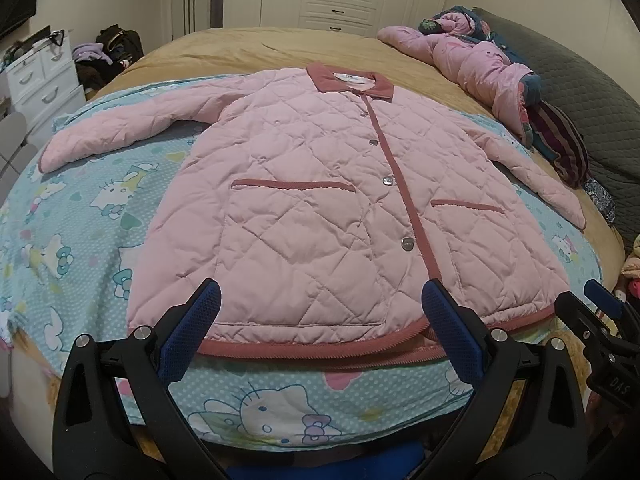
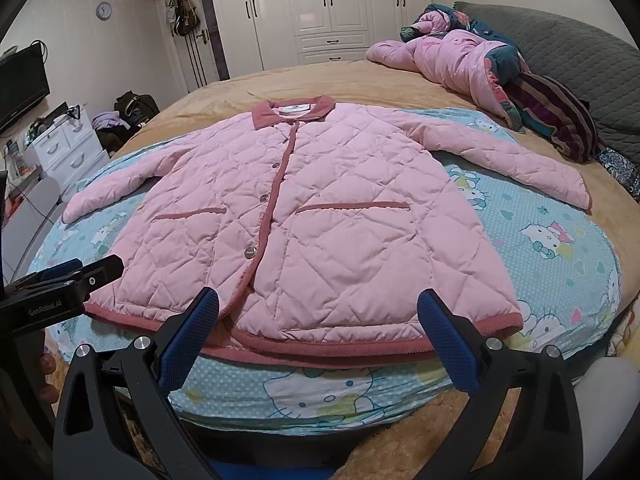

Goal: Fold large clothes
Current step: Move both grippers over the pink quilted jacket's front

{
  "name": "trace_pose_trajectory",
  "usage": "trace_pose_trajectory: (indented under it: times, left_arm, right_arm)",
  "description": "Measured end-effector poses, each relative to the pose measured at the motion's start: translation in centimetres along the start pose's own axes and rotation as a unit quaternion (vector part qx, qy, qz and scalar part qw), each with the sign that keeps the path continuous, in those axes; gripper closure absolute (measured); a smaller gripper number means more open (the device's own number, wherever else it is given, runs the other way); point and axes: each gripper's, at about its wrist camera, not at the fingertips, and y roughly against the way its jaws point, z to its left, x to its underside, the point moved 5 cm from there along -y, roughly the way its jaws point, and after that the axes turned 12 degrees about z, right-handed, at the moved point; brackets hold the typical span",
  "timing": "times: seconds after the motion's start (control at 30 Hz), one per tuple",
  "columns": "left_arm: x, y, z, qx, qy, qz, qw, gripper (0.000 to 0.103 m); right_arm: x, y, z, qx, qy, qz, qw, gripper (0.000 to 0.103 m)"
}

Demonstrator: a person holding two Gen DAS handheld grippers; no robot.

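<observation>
A pink quilted jacket [image 1: 312, 200] with a darker pink collar, trim and snap buttons lies flat and face up on a blue cartoon-cat sheet [image 1: 80, 216], both sleeves spread out. It also shows in the right wrist view [image 2: 320, 216]. My left gripper [image 1: 320, 300] is open and empty, hovering just above the hem at its left half. My right gripper [image 2: 318, 304] is open and empty above the hem's right half. The right gripper also shows at the right edge of the left wrist view [image 1: 600, 312]; the left one shows at the left edge of the right wrist view [image 2: 72, 276].
The sheet lies on a tan bed [image 1: 256, 48]. A heap of other clothes [image 2: 472, 60] and a grey quilted cover [image 2: 580, 52] lie at the far right. White drawers [image 2: 64, 148] and bags stand left of the bed; wardrobes [image 2: 320, 4] line the back wall.
</observation>
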Motion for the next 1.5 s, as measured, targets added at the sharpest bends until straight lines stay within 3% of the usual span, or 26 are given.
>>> trace_pose_trajectory:
  times: [0.63, 0.73, 0.87, 1.2, 1.5]
  left_arm:
    - [-1.6, -1.8, 0.2, 0.008, 0.009, 0.015, 0.9998, 0.009]
    - [-2.7, -1.9, 0.2, 0.008, 0.013, 0.014, 0.9998, 0.009]
    - [-4.4, -2.1, 0.1, 0.012, 0.017, 0.015, 0.9997, 0.009]
    - [-8.7, -2.5, -0.2, 0.013, 0.025, 0.01, 0.9996, 0.009]
    - [-12.1, -3.8, -0.3, 0.008, 0.025, 0.015, 0.9996, 0.009]
  right_arm:
    - [-1.7, -1.1, -0.2, 0.001, -0.008, 0.007, 1.0, 0.004]
    - [-2.4, -1.7, -0.4, -0.004, -0.017, 0.031, 0.999, 0.004]
    - [-3.8, -2.6, -0.5, -0.005, -0.024, 0.054, 0.998, 0.004]
    - [-8.8, -3.3, -0.3, 0.015, -0.005, 0.029, 0.999, 0.004]
    - [-13.1, -4.8, -0.2, 0.002, -0.007, 0.016, 1.0, 0.004]
